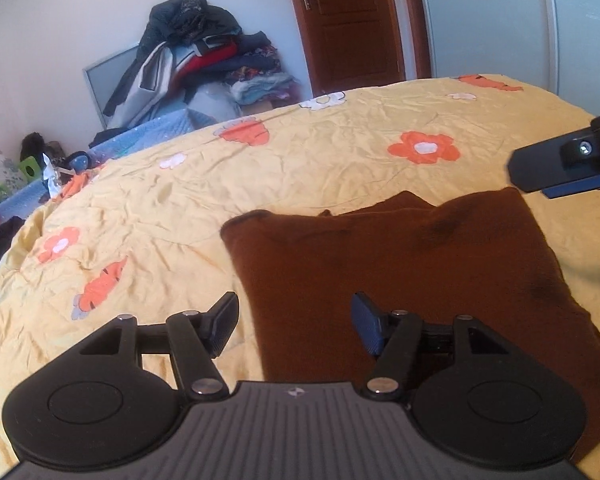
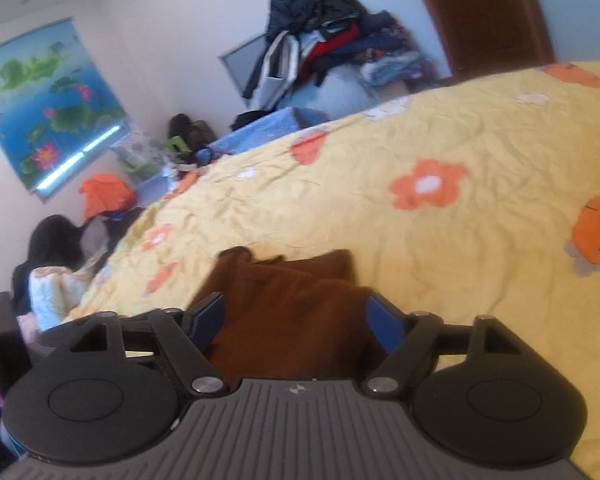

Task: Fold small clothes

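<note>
A brown garment [image 1: 400, 268] lies folded into a rough rectangle on the yellow flowered bedspread [image 1: 300, 160]. My left gripper [image 1: 294, 328] is open above the garment's near left edge, holding nothing. My right gripper [image 1: 556, 172] shows at the right edge of the left wrist view, beyond the garment's far right corner. In the right wrist view my right gripper [image 2: 296, 320] is open, its fingers either side of the brown garment [image 2: 288, 312]. Whether the fingers touch the cloth cannot be told.
A pile of clothes [image 1: 204, 52] is stacked against the far wall beside a brown door [image 1: 352, 24]. A blue mat [image 1: 156, 136] and clutter lie past the bed's far left edge. A person [image 2: 56, 264] sits at the left. A lotus poster [image 2: 48, 100] hangs on the wall.
</note>
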